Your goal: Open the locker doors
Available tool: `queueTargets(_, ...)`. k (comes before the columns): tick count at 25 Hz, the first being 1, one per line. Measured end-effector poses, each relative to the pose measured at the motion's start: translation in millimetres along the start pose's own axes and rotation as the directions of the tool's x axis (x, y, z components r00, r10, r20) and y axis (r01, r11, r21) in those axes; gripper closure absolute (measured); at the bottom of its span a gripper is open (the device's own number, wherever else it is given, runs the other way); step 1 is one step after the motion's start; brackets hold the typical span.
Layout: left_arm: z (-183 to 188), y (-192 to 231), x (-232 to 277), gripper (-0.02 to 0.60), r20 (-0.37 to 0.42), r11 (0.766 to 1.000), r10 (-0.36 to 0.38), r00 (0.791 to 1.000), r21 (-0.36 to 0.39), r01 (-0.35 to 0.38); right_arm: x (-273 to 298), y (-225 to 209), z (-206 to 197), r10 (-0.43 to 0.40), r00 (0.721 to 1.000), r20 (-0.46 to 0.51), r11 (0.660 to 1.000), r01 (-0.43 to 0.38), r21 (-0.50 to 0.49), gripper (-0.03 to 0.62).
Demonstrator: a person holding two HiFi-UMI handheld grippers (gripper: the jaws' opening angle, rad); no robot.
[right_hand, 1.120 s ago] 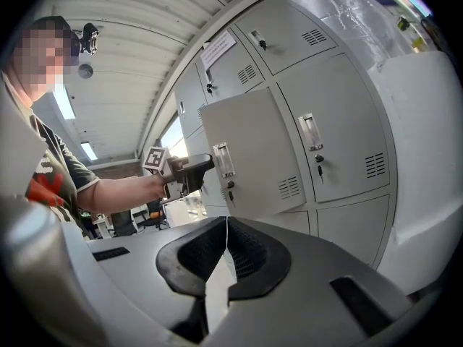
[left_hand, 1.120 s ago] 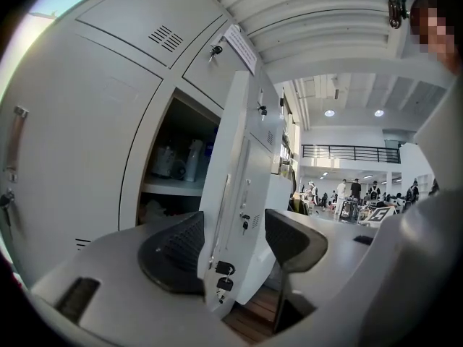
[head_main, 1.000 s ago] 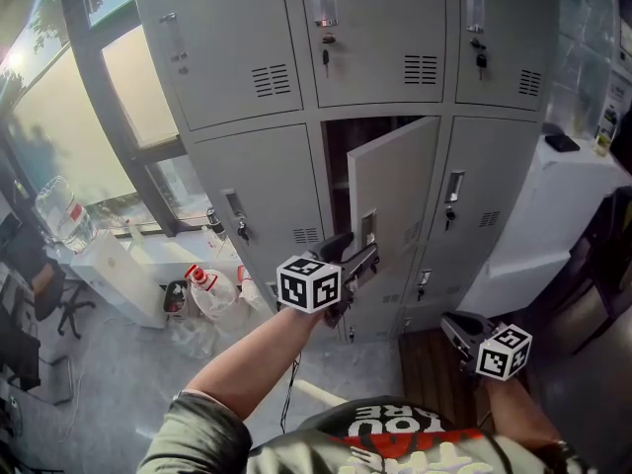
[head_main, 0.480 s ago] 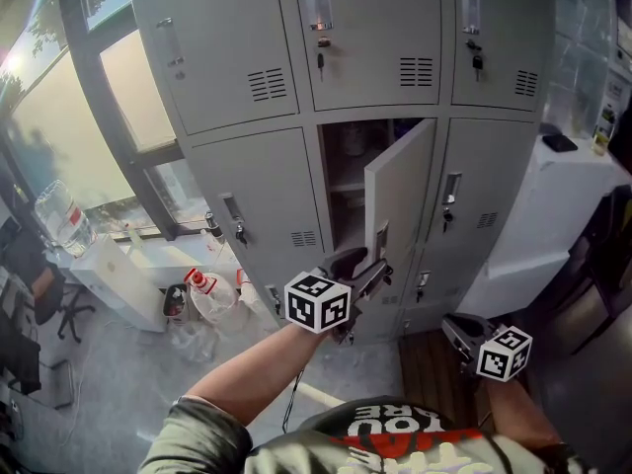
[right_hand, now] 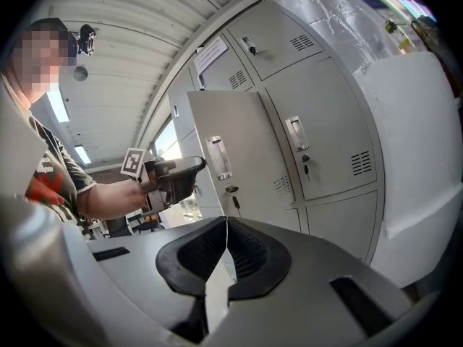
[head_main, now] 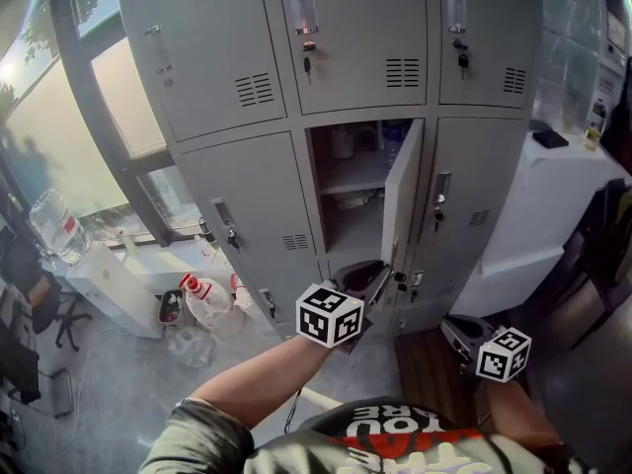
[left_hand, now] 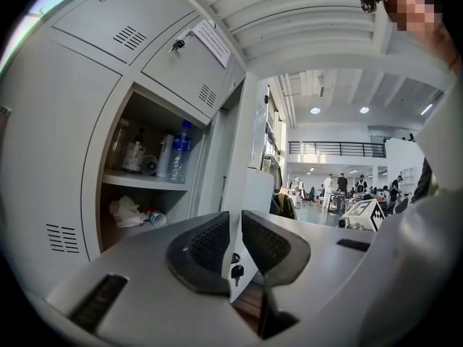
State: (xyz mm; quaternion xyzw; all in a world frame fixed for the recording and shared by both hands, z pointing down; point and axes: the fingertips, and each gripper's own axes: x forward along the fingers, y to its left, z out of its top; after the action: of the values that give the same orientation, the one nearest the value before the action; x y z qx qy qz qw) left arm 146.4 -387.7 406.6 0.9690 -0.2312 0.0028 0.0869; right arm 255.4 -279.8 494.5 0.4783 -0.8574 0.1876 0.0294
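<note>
Olive sleeve [head_main: 193,434]; grey left tongs [head_main: 373,276]

Bright daylight glare from the left window [head_main: 44,126], fisheye distortion and dark corners in the 2 gripper views

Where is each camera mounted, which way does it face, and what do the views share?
Head view: on the head, looking down at the lockers and open door; left gripper, right gripper, left forearm show.
Left gripper view: on the left gripper, facing into the open compartment; its jaws, just closing, grip the door's edge.
Right gripper view: on the right gripper, jaws together, facing the door's front; left forearm shows.
Shared: the open door.
</note>
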Motion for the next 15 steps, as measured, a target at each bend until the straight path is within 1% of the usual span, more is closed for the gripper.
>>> queueTargets(6, -4.5, -30.3, 16.5, 0.522, -0.005, 0.998, -0.064, 0.998, -0.010, 0.064, -9.7, -3.4, -2.6, -0.017, 1.000, 0.007, 1.000, 0.017, 0.009, 0.558)
queueTargets(15, -9.8, -70.9, 47.8, 0.522, -0.020, 0.989, -0.146, 0.989, -0.007, 0.146, -33.6, -12.1, -7.2, -0.057, 0.998, 0.017, 0.998, 0.056, 0.026, 0.558)
